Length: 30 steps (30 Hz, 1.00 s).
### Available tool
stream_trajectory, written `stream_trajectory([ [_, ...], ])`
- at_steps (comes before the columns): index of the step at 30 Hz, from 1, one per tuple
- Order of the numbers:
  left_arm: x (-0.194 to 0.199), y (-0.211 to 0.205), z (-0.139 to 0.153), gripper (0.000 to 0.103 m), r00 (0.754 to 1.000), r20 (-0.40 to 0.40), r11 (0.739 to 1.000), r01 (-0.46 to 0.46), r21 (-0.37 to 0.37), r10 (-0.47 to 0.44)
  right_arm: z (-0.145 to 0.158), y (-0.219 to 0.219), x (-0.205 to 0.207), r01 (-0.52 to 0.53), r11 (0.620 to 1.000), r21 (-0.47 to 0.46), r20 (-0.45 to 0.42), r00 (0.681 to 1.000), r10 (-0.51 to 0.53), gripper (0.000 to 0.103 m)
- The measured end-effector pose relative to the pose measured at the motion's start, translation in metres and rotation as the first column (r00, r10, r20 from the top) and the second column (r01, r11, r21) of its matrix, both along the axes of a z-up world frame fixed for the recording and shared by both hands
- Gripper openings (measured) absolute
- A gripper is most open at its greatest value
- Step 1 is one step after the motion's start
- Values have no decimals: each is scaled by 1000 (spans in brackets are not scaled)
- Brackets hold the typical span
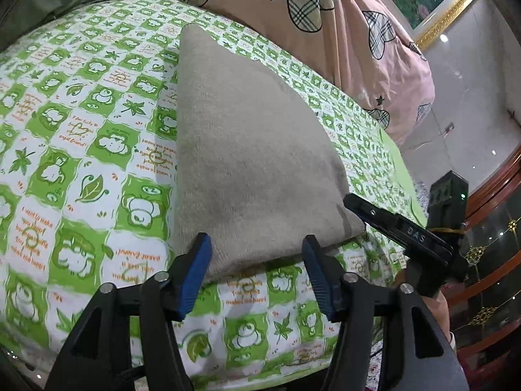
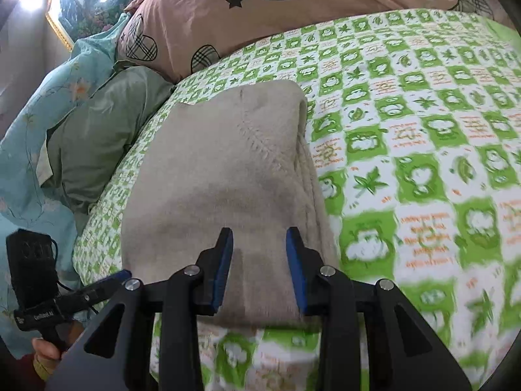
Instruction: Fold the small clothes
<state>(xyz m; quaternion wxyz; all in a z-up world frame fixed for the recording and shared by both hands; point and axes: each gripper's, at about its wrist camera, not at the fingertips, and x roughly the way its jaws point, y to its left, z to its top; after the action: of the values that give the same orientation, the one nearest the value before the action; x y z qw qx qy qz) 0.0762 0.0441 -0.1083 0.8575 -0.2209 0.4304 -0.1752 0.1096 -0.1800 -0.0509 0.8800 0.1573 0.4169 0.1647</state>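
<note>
Blue-padded fingers (image 1: 195, 277) of the left gripper (image 1: 257, 244) stand spread, with the near edge of the folded beige garment (image 1: 254, 150) between their tips and nothing pinched. Along the lower middle of its own view, the right gripper (image 2: 259, 238) also holds its fingers (image 2: 224, 260) apart, poised low over the garment's near end. That garment lies flat on the green-and-white checked bedsheet (image 1: 81, 150), filling the frame's centre. A pink heart-print quilt (image 1: 325, 16) is bunched at the top, and a teal floral blanket (image 2: 32, 114) sits at the left.

Left gripper (image 1: 257, 244) and right gripper (image 2: 259, 239) both hold fingers apart.
</note>
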Motion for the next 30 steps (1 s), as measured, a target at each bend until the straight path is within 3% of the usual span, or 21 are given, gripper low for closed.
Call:
stream_trajectory([
  [10,-21,1,1,60,1000,-20,1000,5,30,-5,5,-14,-29,16,1000,9,-26,1000,-16,36],
  [14,-36,-1,6,70,1000,-25,996,3,85,-1,13,-20,-44,43,999,0,-13,999,-43,53],
  [18,-51,-1,9,80,999,-17,986,-29,163,32,19,-18,-55,39,999,-4,-4,999,-39,55],
  [19,-53,0,10,81,999,-19,982,-43,184,48,21,-16,-57,36,999,-9,-2,999,-36,56],
  [23,-62,13,17,82,992,-19,958,-117,261,126,25,-10,-65,29,999,-34,7,1000,-28,77],
  [30,-85,36,23,82,970,-38,936,-219,277,239,22,-8,-86,-6,996,-93,-34,999,3,83],
])
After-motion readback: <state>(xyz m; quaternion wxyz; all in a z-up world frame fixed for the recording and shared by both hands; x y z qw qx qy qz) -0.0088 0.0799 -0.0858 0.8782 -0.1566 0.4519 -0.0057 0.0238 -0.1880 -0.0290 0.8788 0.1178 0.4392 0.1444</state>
